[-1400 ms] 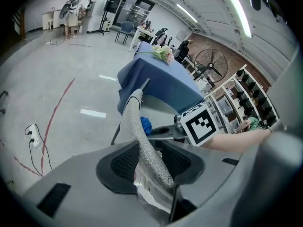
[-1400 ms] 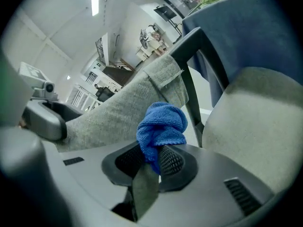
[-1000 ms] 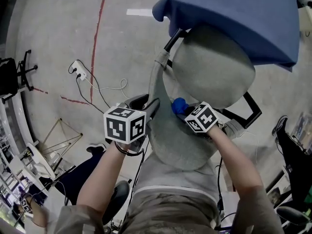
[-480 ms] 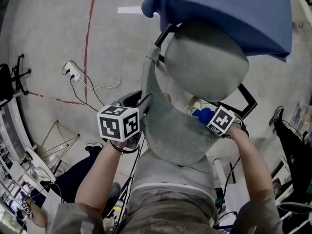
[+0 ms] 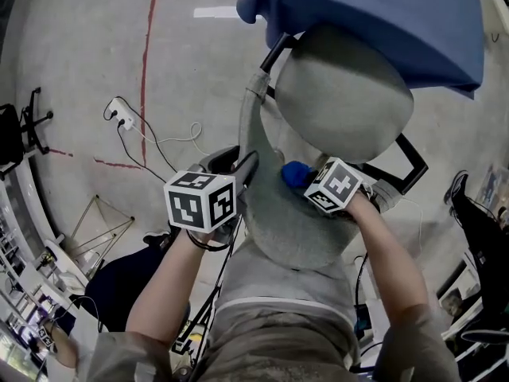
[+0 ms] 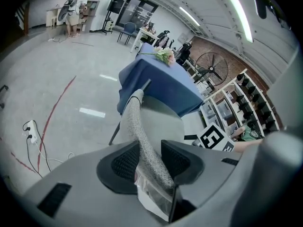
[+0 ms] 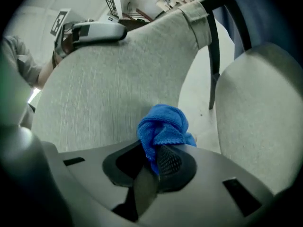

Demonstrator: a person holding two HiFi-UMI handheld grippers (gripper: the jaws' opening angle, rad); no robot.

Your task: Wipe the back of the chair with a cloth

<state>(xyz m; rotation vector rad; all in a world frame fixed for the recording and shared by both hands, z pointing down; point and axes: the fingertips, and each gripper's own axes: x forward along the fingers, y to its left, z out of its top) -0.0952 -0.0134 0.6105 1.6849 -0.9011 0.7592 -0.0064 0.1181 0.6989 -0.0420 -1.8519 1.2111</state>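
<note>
Your left gripper (image 6: 150, 161) clamps the edge of the chair back (image 7: 109, 89) and your right gripper (image 7: 152, 163) pinches the blue cloth (image 7: 163, 126), mid-frame by that back, so a hard sweep could tug the cloth free.

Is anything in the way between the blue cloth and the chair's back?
No, nothing visible. The right gripper holds the cloth right by the chair's back, bare fabric beside it. The left gripper grips the back's edge, off to the side.
</note>
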